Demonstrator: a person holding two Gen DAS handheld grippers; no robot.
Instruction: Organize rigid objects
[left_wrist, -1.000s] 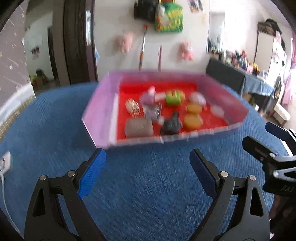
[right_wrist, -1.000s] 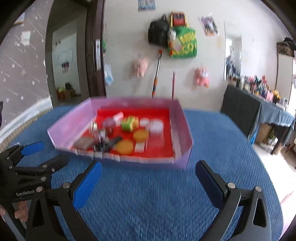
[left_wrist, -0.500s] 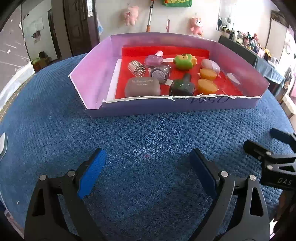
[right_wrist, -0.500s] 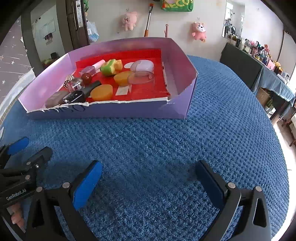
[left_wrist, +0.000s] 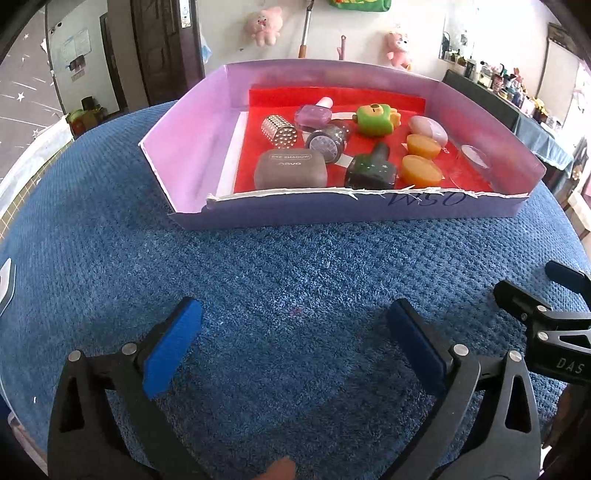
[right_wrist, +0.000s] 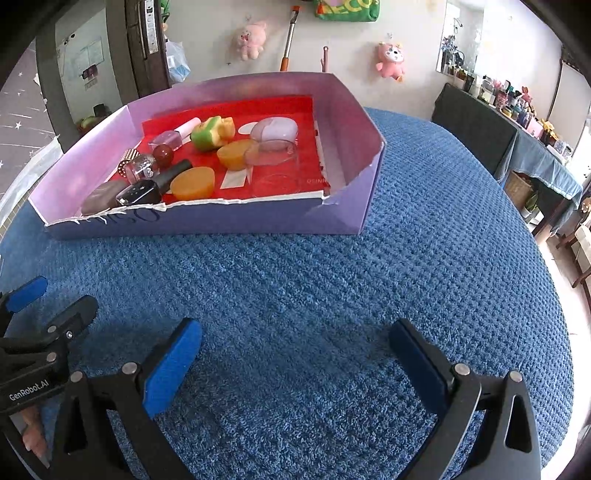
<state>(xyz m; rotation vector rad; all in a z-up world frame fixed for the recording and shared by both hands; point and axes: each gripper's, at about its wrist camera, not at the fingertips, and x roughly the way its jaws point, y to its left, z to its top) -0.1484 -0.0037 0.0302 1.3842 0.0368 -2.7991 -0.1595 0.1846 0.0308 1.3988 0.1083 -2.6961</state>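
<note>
A purple cardboard tray (left_wrist: 192, 129) with a red floor stands on the blue cloth ahead of both grippers; it also shows in the right wrist view (right_wrist: 354, 122). It holds a grey eye-shadow case (left_wrist: 290, 170), a dark green nail-polish bottle (left_wrist: 371, 170), two orange discs (left_wrist: 421, 170), a green toy (left_wrist: 375, 119), a studded silver cylinder (left_wrist: 279, 131), a purple bottle (left_wrist: 313, 115), a pink pebble (left_wrist: 427, 127) and a clear dish (right_wrist: 271, 157). My left gripper (left_wrist: 295, 347) is open and empty, well short of the tray. My right gripper (right_wrist: 295, 354) is open and empty too.
The blue textured cloth (right_wrist: 424, 258) covers a round table whose edge falls away at the right. A white object (left_wrist: 5, 284) lies at the left edge. Plush toys (left_wrist: 263, 24) hang on the wall behind. A dark side table (right_wrist: 476, 122) stands at the right.
Both cameras have tilted down and moved nearer the tray, which now sits sharper and larger. Both grippers have stayed open.
</note>
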